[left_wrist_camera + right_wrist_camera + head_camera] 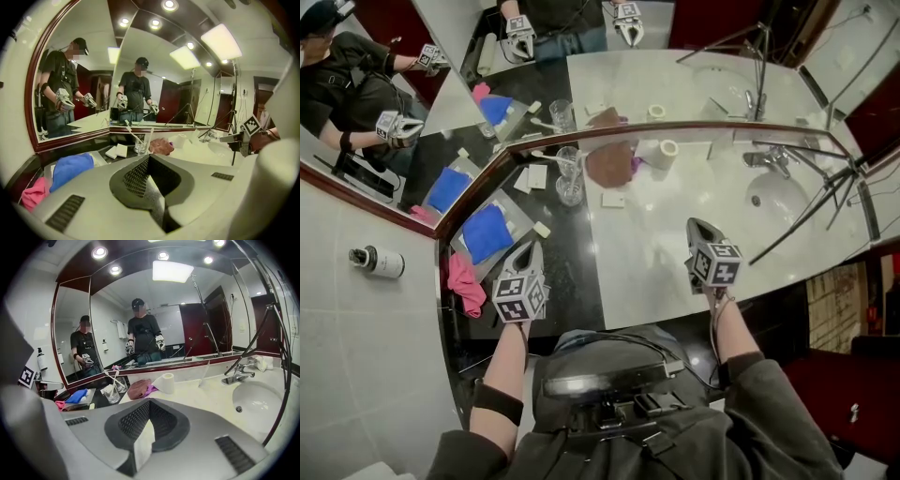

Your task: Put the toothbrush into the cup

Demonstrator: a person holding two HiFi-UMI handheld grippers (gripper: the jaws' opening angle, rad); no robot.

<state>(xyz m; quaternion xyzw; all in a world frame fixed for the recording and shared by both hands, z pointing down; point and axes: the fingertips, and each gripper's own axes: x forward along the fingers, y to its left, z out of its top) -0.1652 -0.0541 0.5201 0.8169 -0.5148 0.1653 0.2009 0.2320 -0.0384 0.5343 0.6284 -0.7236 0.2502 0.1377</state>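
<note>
Two clear glass cups (569, 190) stand on the dark counter by the mirror corner. In the left gripper view a cup (140, 147) has a white toothbrush (132, 132) leaning out of it to the left, with a second white stick beside it. The right gripper view shows the same cup (112, 394) and toothbrush (108, 379). My left gripper (525, 248) (149, 158) hovers over the dark counter in front of the cups, shut and empty. My right gripper (695, 228) (149, 401) hangs over the pale counter, well right of the cups, also shut and empty.
A tray with a blue cloth (487, 232) and a pink cloth (467, 283) lies at the left. A brown towel (607, 164), a paper roll (662, 150) and small white boxes (532, 178) sit near the cups. The sink (778, 199), faucet (766, 159) and tripod legs (811, 211) fill the right.
</note>
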